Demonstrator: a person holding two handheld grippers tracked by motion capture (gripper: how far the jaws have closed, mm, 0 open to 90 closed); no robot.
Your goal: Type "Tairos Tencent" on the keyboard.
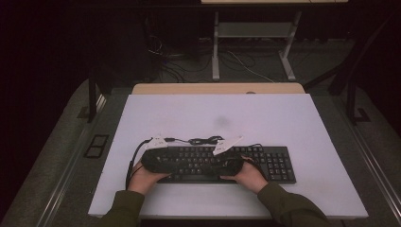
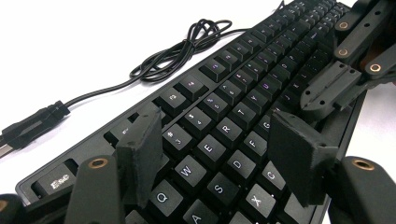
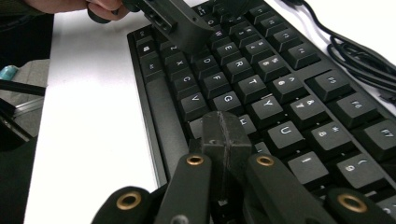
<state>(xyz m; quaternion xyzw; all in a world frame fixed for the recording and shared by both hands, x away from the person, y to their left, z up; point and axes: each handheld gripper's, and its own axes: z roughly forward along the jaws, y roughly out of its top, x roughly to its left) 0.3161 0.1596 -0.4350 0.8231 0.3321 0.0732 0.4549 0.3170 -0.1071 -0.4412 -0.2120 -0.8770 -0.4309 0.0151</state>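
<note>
1. High view: a black keyboard (image 1: 222, 164) lies flat on the white desk (image 1: 265, 118), toward the desk's 6 o'clock edge, long side running from 9 to 3 o'clock.
2. Both hands come in from 6 o'clock; the left hand (image 1: 144, 178) sits at the keyboard's 9 o'clock end, the right hand (image 1: 249, 176) nearer its middle.
3. Left tongs (image 2: 219, 154), in the left gripper view, stand apart over the letter keys, with the Q, W, E and S, D keys showing between the two pads (image 2: 140, 149). Nothing is clamped between them, and whether the pads touch the keycaps cannot be told.
4. Right tongs (image 3: 226, 140), in the right gripper view, are pressed together, pad against pad, with nothing between them. Their joined tip sits low over the keys just by H and J; contact with a key cannot be told.
5. Left gripper view also shows the right tongs at 2 o'clock, over the keys farther along.
6. Keyboard cable (image 1: 204, 140) lies in a loose coil on the desk just beyond the keyboard's 12 o'clock edge, and its plug (image 2: 32, 123) rests on the desk at 9 o'clock in the left gripper view.
</note>
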